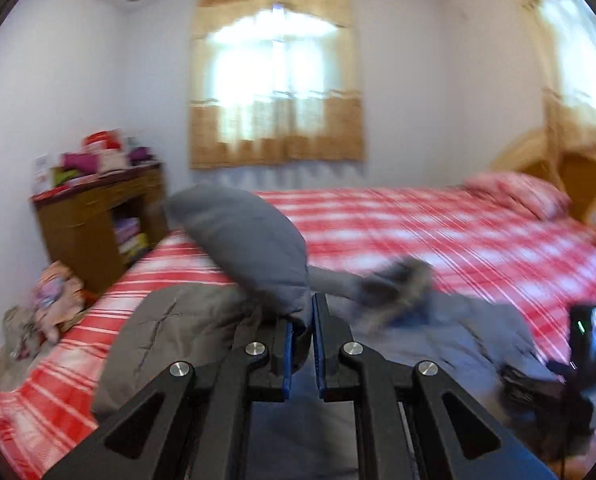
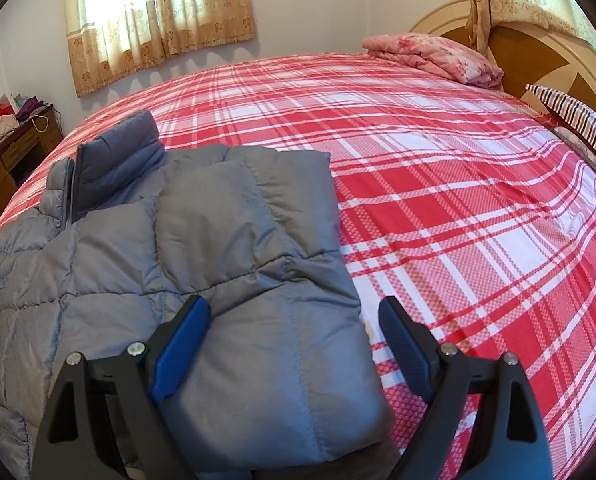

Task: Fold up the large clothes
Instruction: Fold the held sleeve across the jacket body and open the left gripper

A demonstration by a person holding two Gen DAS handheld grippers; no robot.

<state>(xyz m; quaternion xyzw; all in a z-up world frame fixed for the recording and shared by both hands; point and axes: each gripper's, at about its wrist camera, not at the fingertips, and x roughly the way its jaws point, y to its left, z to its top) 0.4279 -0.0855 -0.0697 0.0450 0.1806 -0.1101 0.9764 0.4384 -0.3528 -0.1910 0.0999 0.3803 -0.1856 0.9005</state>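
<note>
A grey quilted jacket (image 2: 202,240) is seen lying on the near left part of a bed covered by a red and white plaid sheet (image 2: 437,200). In the right wrist view the jacket is partly folded, with one padded panel laid over the body and the darker collar (image 2: 118,156) standing up at its far left end.

The left hand-held gripper (image 1: 302,312) is seen with its blue-padded fingers drawn close together and clamped on a puffy part of the jacket (image 1: 242,240), which is lifted above the bed and bulges upward from the fingertips. Which part of the garment this is cannot be told, as the view is blurred by motion. A furry trim (image 1: 397,284) is made out just beyond it, lying on the jacket.

The right hand-held gripper (image 2: 294,308) is held with its fingers wide apart, above the near edge of the folded jacket. Its left finger (image 2: 182,344) is placed over the grey fabric and its right finger (image 2: 405,344) over the plaid sheet just beside the jacket's edge; nothing is gripped between them.

A pink floral folded blanket (image 2: 437,56) is seen at the far end of the bed by the wooden headboard (image 2: 537,56), with a striped pillow (image 2: 577,120) near it. A wooden cabinet (image 1: 98,216) with stacked items on top stands by the wall to the left, and curtains (image 1: 278,80) cover the window behind the bed.
</note>
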